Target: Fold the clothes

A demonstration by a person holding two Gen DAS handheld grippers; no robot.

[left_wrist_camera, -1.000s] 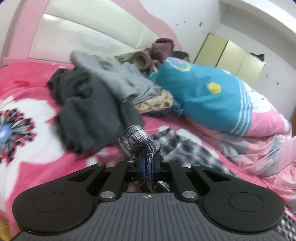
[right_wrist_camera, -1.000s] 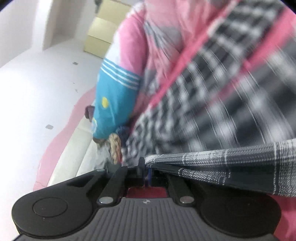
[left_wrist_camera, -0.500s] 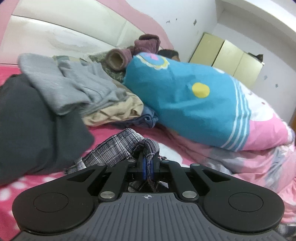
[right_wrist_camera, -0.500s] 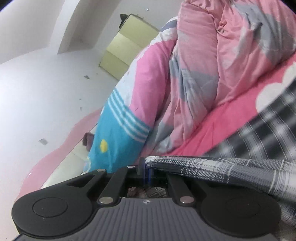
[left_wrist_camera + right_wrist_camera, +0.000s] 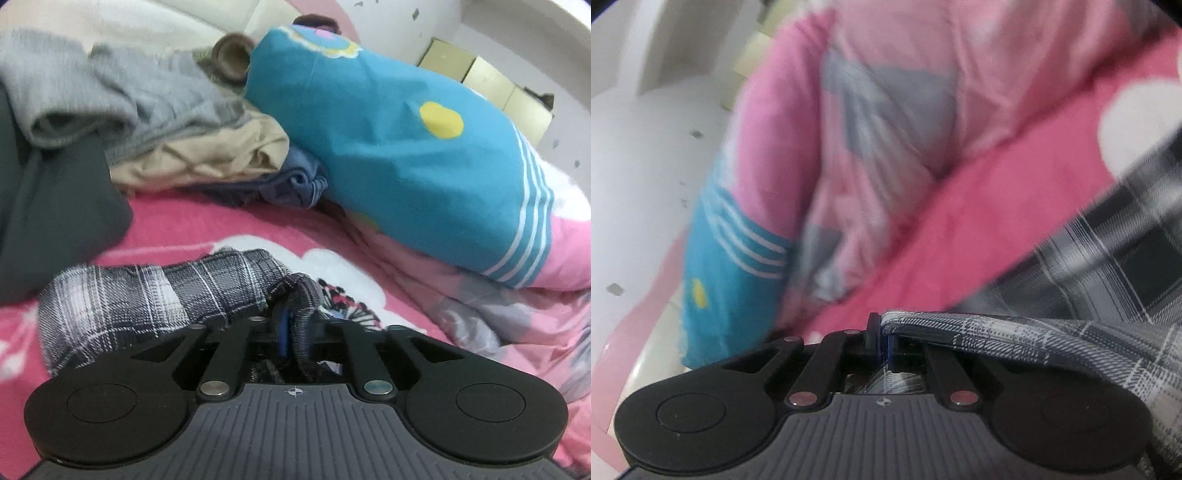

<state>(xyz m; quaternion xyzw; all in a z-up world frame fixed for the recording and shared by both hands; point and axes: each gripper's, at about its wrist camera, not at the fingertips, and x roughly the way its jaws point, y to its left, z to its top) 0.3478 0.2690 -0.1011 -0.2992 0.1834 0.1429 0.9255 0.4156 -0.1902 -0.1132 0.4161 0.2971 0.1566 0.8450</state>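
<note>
A grey-and-white plaid garment [image 5: 147, 295] lies bunched on the pink bed sheet [image 5: 221, 229] just ahead of my left gripper [image 5: 295, 321]. That gripper's jaws are opening; a dark hem of the plaid hangs between them, with a gap beside the blue pad. In the right wrist view my right gripper [image 5: 882, 332] pinches the edge of the same plaid garment [image 5: 1034, 339], which drapes away to the right over the sheet. Its jaws are just starting to open, with the cloth still clamped between the pads.
A pile of clothes sits behind the plaid: a grey top [image 5: 129, 92], a beige piece [image 5: 207, 155], a dark grey garment [image 5: 48, 206] and a blue one [image 5: 295, 181]. A teal and pink quilt [image 5: 388, 147] fills the right. Yellow cabinets [image 5: 491, 81] stand by the wall.
Both grippers have carried the plaid garment across the bed towards the clothes pile and quilt. The left jaws have parted from their tight grip on the cloth. The right still clamps the edge.
</note>
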